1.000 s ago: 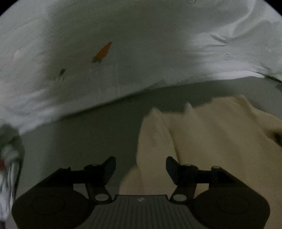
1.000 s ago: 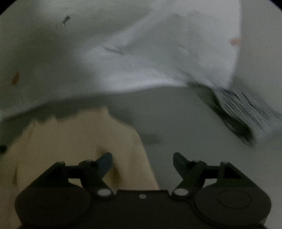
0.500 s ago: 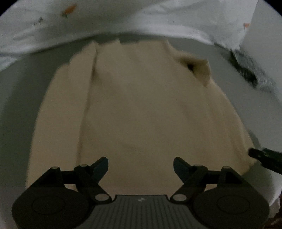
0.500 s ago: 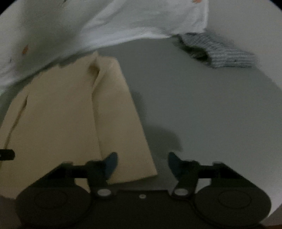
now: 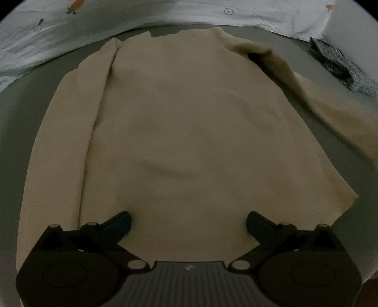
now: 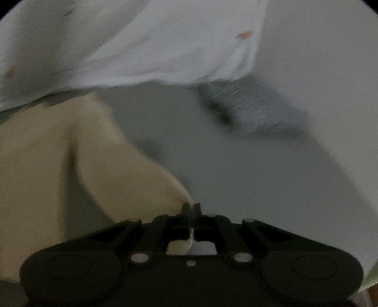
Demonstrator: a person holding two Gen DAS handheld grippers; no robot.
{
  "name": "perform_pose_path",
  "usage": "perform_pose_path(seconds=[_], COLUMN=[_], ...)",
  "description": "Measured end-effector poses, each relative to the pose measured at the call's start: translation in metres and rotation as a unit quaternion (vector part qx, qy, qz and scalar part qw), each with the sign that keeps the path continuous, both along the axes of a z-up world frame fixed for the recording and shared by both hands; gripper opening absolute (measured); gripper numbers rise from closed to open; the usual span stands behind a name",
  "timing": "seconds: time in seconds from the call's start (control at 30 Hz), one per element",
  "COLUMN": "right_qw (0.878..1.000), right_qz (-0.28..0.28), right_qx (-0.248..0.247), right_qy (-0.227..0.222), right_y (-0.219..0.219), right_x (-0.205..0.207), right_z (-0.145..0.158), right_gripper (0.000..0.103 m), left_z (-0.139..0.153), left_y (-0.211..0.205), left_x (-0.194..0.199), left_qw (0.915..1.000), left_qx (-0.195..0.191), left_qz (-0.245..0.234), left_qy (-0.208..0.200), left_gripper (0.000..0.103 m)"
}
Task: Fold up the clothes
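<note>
The beige garment (image 5: 189,132) lay spread flat on the grey surface (image 5: 14,113), straight ahead of the left gripper (image 5: 189,224) and under it. The jaws of this gripper were opening and stood very wide; the cloth was below them, but the pads pressed on nothing. On the left of the gripper one long side was already turned over the body of the garment, and on the far right a second strip lay loose and a little raised.

The right gripper (image 6: 191,210) had its jaws closed together on a corner of the same garment (image 6: 78,151); a small piece of cloth showed between and behind the fingers. The rest of the garment stretched away to the left of this gripper.

It seemed that the step in hand was taking hold of the near edge, one corner for each gripper. The next move probably called for the left gripper to close on its own corner, so that both could carry the edge forward, toward the white printed sheet (image 5: 165,11) beyond. The checked cloth (image 5: 342,68) lay far on the right, apart from the garment.
</note>
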State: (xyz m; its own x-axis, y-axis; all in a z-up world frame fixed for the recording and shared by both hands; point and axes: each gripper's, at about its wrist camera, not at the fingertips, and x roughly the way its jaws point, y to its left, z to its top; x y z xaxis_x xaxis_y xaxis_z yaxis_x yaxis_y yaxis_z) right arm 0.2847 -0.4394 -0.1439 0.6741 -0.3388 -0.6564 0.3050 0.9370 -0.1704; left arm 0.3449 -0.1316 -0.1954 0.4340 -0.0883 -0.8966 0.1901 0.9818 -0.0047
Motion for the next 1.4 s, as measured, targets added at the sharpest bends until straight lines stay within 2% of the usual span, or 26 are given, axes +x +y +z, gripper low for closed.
perform_pose_path(seconds=[0.13, 0.2, 0.27, 0.33, 0.43, 0.53, 0.6, 0.67, 0.73, 0.77, 0.8, 0.83, 0.87, 0.93, 1.03, 1.17, 1.23, 1.33, 1.4], right_qw=[0.997, 0.993, 0.989, 0.989, 0.995, 0.998, 0.996, 0.989, 0.978, 0.973, 0.973, 0.973, 0.979, 0.991, 0.993, 0.988, 0.989, 0.993, 0.996], right_qz=[-0.069, -0.108, -0.136, -0.143, -0.097, -0.062, -0.08, -0.118, -0.154, -0.165, -0.165, -0.162, -0.152, -0.113, -0.116, -0.132, -0.132, -0.093, -0.046], right_qx=[-0.029, -0.05, -0.061, -0.034, 0.001, -0.011, 0.029, 0.084, 0.131, 0.149, 0.157, 0.156, 0.131, 0.067, 0.028, -0.041, -0.014, 0.058, 0.071], right_qy=[-0.01, 0.003, 0.005, -0.009, -0.021, 0.007, -0.002, -0.026, -0.05, -0.056, -0.052, -0.044, -0.025, 0.011, 0.027, 0.066, 0.062, 0.03, 0.026], right_y=[-0.061, -0.076, -0.079, -0.075, -0.055, -0.036, -0.045, -0.061, -0.078, -0.084, -0.086, -0.087, -0.083, -0.072, -0.064, -0.048, -0.036, -0.005, 0.03], right_x=[0.025, 0.035, 0.036, 0.028, 0.017, 0.016, 0.014, 0.011, 0.011, 0.012, 0.015, 0.018, 0.022, 0.034, 0.039, 0.045, 0.029, 0.008, 0.0], right_z=[0.013, 0.011, 0.009, 0.006, -0.009, -0.032, -0.041, -0.045, -0.05, -0.052, -0.056, -0.058, -0.059, -0.057, -0.058, -0.061, -0.052, -0.041, -0.037], right_gripper=[0.004, 0.004, 0.015, 0.026, 0.045, 0.048, 0.05, 0.057, 0.058, 0.054, 0.046, 0.032, 0.024, 0.022, 0.022, 0.031, 0.038, 0.06, 0.077], left_z=[0.001, 0.002, 0.003, 0.004, 0.004, 0.004, 0.003, 0.003, 0.003, 0.003, 0.003, 0.003, 0.003, 0.003, 0.004, 0.003, 0.005, 0.014, 0.027], left_y=[-0.002, -0.002, 0.0, 0.0, 0.0, 0.001, 0.004, 0.004, 0.004, 0.004, 0.004, 0.004, 0.003, 0.003, 0.002, 0.005, 0.009, 0.023, 0.043], left_x=[0.006, 0.006, 0.005, 0.004, 0.004, 0.001, -0.003, -0.004, -0.005, -0.005, -0.006, -0.006, -0.006, -0.007, -0.01, -0.019, -0.022, -0.03, -0.046], left_qw=[1.0, 1.0, 1.0, 1.0, 1.0, 1.0, 1.0, 0.9999, 0.9999, 0.9999, 0.9999, 0.9999, 0.9998, 0.9997, 0.9996, 0.9991, 0.9996, 0.9999, 0.9997], left_qx=[0.004, 0.005, 0.004, 0.005, 0.006, 0.007, 0.006, 0.006, 0.007, 0.007, 0.008, 0.008, 0.009, 0.01, 0.01, 0.005, 0.003, -0.002, -0.008], left_qz=[0.005, 0.005, 0.003, 0.003, 0.003, 0.002, 0.001, 0.001, 0.002, 0.003, 0.004, 0.006, 0.008, 0.012, 0.014, 0.005, -0.008, -0.011, 0.008], left_qy=[0.004, 0.004, 0.003, 0.001, -0.002, -0.005, -0.007, -0.01, -0.012, -0.012, -0.013, -0.014, -0.015, -0.017, -0.024, -0.042, -0.029, -0.005, -0.022], left_gripper=[0.103, 0.103, 0.103, 0.103, 0.103, 0.103, 0.103, 0.103, 0.103, 0.103, 0.103, 0.103, 0.103, 0.103, 0.103, 0.103, 0.103, 0.103, 0.103])
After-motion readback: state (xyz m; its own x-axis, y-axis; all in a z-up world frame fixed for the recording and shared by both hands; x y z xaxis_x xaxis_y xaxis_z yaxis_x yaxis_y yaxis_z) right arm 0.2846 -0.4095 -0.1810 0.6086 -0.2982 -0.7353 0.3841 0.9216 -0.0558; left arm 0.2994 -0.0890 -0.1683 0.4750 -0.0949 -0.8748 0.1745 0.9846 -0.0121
